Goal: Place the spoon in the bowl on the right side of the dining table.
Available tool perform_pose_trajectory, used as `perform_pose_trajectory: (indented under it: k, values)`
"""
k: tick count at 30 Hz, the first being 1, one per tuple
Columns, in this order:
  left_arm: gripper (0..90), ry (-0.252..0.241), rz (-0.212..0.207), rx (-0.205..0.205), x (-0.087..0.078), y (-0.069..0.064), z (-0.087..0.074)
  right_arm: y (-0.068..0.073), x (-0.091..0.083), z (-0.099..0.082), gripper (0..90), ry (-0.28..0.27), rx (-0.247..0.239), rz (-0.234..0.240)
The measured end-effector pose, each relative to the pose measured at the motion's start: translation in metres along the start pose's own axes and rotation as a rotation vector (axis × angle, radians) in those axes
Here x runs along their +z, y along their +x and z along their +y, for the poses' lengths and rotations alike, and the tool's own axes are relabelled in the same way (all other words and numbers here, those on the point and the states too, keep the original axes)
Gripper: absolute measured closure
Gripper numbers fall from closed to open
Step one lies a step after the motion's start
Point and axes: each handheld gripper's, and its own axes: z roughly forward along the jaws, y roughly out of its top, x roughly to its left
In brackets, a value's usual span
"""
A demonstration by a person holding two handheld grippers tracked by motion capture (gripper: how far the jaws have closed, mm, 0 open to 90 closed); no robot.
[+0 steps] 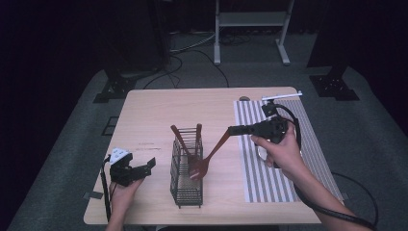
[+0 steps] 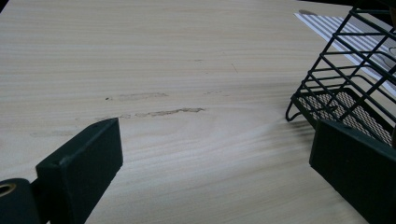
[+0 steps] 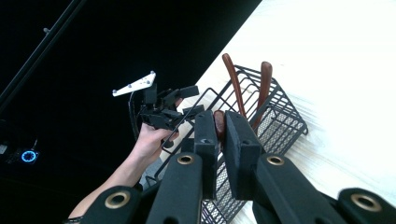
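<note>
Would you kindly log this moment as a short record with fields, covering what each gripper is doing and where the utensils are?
work in hand: placing a wooden spoon into the wire basket
right gripper: shut on the handle of the wooden spoon, held slanted, bowl end at the basket's rim
left gripper: open, holding nothing, beside the basket and apart from it
wire basket: upright on the wooden table, two wooden utensils already standing in it
striped mat: on the table's right part, under the right hand
</note>
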Motion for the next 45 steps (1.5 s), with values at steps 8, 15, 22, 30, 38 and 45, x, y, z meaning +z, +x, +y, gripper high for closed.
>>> perform_pose_trajectory:
  k: [8,15,22,30,38,45]
  values:
    - [1.8,0.001,0.001,0.001,0.000,0.000,0.000,-0.005,-0.010,-0.001,83.4,-0.013,0.016,-0.003]
    - [1.8,0.001,0.002,0.002,0.000,0.000,0.000,-0.009,-0.017,-0.003,83.4,-0.022,0.027,-0.006]
    - [1.8,0.001,0.003,0.003,0.000,0.000,0.000,-0.014,-0.022,-0.004,83.4,-0.028,0.041,-0.008]
    - [1.8,0.001,0.004,0.003,0.001,0.000,0.000,-0.020,-0.030,-0.007,83.4,-0.032,0.056,-0.023]
    - [1.8,0.000,0.005,0.001,0.001,0.000,0.000,-0.027,-0.035,-0.009,83.4,-0.040,0.067,-0.038]
    - [1.8,0.000,0.006,0.002,0.001,0.000,0.000,-0.035,-0.040,-0.011,83.4,-0.043,0.082,-0.054]
